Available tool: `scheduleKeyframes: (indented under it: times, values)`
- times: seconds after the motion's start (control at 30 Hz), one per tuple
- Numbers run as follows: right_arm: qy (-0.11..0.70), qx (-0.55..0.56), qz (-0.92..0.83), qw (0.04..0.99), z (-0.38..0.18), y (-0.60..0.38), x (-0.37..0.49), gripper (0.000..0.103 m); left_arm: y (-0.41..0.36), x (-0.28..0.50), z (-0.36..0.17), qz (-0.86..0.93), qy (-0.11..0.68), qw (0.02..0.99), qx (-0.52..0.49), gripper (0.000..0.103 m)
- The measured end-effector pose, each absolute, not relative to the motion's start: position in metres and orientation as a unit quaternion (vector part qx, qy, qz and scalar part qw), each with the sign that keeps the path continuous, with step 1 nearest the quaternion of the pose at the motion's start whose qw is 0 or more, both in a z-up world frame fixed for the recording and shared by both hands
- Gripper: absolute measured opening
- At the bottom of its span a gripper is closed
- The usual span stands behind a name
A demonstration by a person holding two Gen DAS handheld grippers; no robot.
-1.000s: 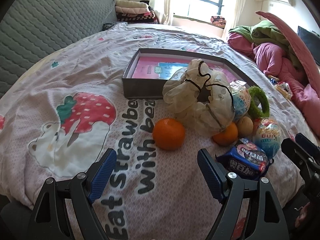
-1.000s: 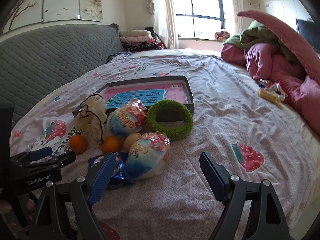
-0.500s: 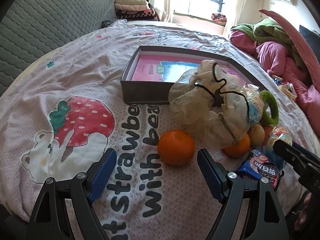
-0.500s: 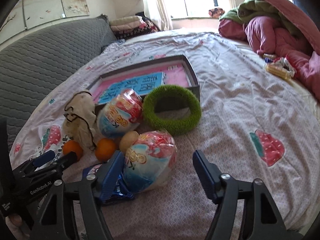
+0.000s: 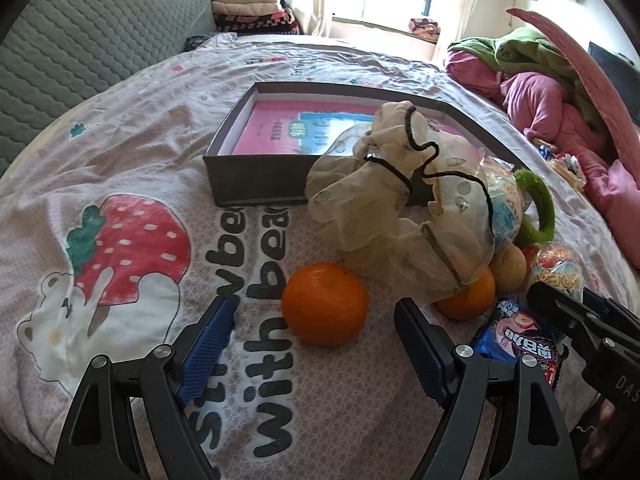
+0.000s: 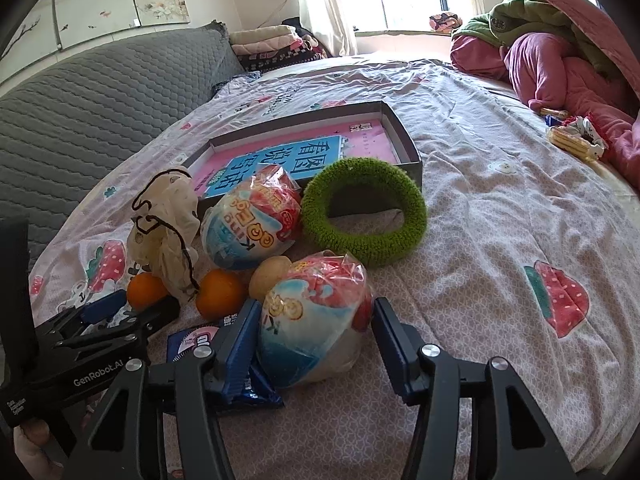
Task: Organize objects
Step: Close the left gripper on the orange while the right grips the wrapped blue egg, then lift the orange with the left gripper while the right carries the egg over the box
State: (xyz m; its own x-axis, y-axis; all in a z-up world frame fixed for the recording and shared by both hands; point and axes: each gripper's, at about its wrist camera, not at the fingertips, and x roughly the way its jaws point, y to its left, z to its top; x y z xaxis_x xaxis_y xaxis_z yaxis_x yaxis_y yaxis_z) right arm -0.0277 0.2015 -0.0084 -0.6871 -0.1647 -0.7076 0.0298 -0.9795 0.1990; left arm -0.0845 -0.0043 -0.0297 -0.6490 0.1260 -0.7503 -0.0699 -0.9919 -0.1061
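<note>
On the strawberry-print bedsheet, an orange (image 5: 325, 303) lies just past the open fingertips of my left gripper (image 5: 316, 332). A second orange (image 5: 468, 298), a beige mesh pouch (image 5: 400, 208), a blue snack packet (image 5: 516, 338) and a green fuzzy ring (image 6: 362, 210) crowd beside it. A grey box (image 5: 256, 176) with a pink book inside stands behind them. My right gripper (image 6: 316, 316) is closing on a wrapped egg-shaped snack (image 6: 312, 328), with both pads against its wrapper. Another egg snack (image 6: 250, 220) leans by the box.
A pile of pink and green bedding (image 6: 560, 48) fills the far right. A small yellow packet (image 6: 572, 140) lies near it. The grey quilted headboard (image 6: 100, 92) runs along the left. Folded blankets sit under the window.
Both grippers came forward and lower toward the pile. The orange now sits close in front of the left fingers. The right jaws narrowed from wide open onto the egg snack.
</note>
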Motion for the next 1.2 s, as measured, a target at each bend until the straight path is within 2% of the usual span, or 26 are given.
scheduleKeyframes:
  times: [0.07,0.1,0.13,0.37,0.83,1.2]
  values:
    - [-0.085,0.389,-0.916,0.055,-0.009,0.201,-0.027,0.056,-0.003,-0.085,-0.03,0.907,-0.031,0.056,-0.416,0.082]
    - [-0.084,0.387,-0.916,0.055,-0.008,0.201,-0.026,0.056,-0.002,-0.085,-0.03,0.907,-0.03,0.059,-0.415,0.076]
    - [-0.081,0.385,-0.918,0.054,-0.008,0.201,-0.026,0.056,-0.001,-0.085,-0.03,0.907,-0.028,0.061,-0.415,0.065]
    - [-0.07,0.373,-0.924,0.048,-0.003,0.201,-0.023,0.056,-0.005,-0.084,-0.028,0.906,-0.04,0.071,-0.415,0.041]
    - [-0.057,0.338,-0.938,0.052,0.01,0.2,-0.013,0.056,0.004,-0.057,0.001,0.923,-0.018,0.091,-0.374,0.041]
    - [-0.005,0.287,-0.956,0.059,0.034,0.185,-0.004,0.056,0.005,-0.05,0.034,0.941,-0.004,0.085,-0.329,0.041]
